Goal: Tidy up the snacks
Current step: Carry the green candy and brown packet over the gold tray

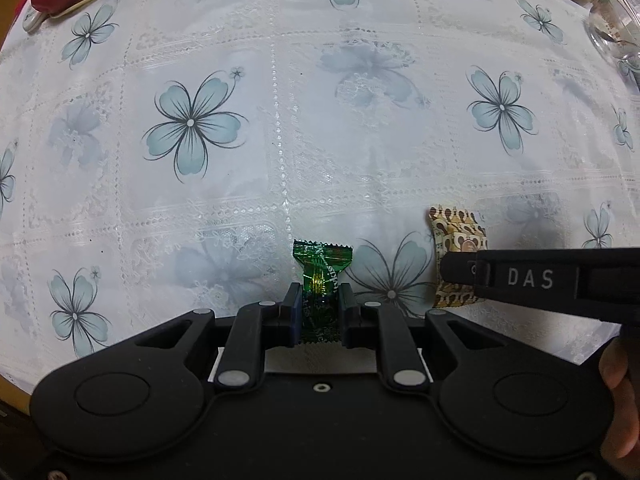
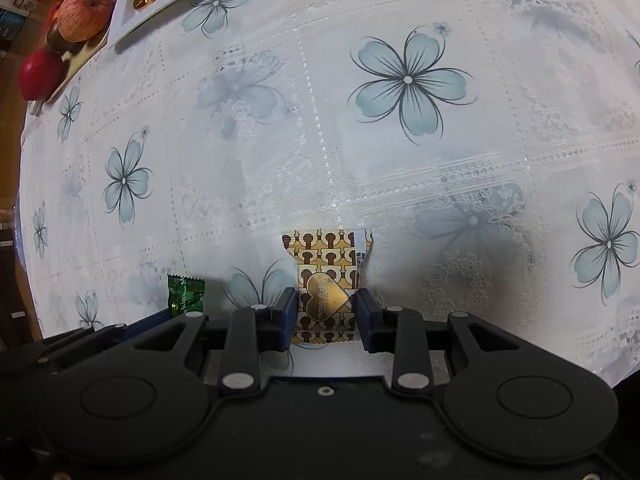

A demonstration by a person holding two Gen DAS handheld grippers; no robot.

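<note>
A green foil candy (image 1: 322, 276) stands upright between the pads of my left gripper (image 1: 319, 298), which is shut on it just above the flowered tablecloth (image 1: 280, 120). To its right, a gold and brown patterned candy (image 1: 456, 236) is partly hidden behind the black finger of my right gripper (image 1: 460, 268). In the right wrist view that same patterned candy (image 2: 326, 280), with a gold heart on it, sits between the blue pads of my right gripper (image 2: 326, 308), which is shut on it. The green candy (image 2: 185, 294) shows at the left, half hidden by the left gripper's body.
A tray of fruit (image 2: 82, 12) with an apple and oranges stands at the far left corner. Beside it lies a white tray (image 2: 160, 4) holding dark and gold wrapped snacks. A glass jar (image 1: 612, 28) stands at the far right. A hand (image 1: 620, 396) holds the right gripper.
</note>
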